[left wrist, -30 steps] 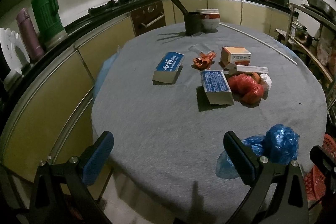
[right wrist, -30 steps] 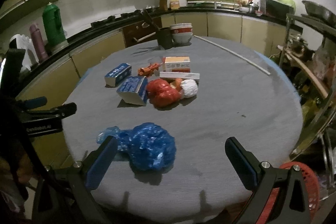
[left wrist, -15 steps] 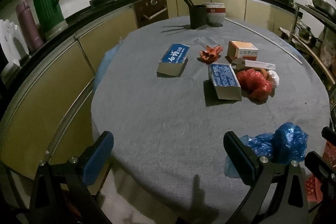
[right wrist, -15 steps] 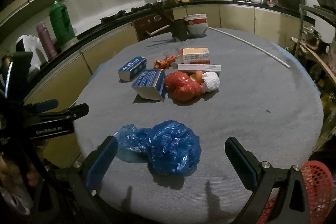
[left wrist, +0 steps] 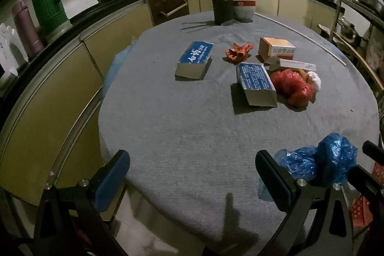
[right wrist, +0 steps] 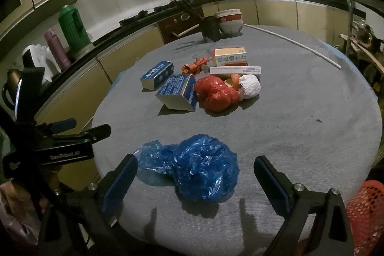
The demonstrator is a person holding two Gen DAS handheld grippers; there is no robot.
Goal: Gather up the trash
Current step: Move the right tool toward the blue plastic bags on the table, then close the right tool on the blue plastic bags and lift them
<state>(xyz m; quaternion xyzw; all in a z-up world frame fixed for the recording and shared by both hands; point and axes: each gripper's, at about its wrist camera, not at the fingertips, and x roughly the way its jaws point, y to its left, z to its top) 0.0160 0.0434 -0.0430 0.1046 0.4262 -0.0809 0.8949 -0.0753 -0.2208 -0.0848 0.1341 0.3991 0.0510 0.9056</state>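
Crumpled blue plastic bag [right wrist: 204, 169] on grey worktop [right wrist: 300, 112]: right gripper [right wrist: 195, 181] fingers apart, just closing, bag between but unpressed; lower, centre, clamp the bulk.

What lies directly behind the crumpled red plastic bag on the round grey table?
Behind the red bag lie an orange scrap, a long white box and an orange-and-white carton. What the bag covers cannot be seen.

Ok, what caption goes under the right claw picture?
Open right claw closing around a crumpled blue bag on the gray table.
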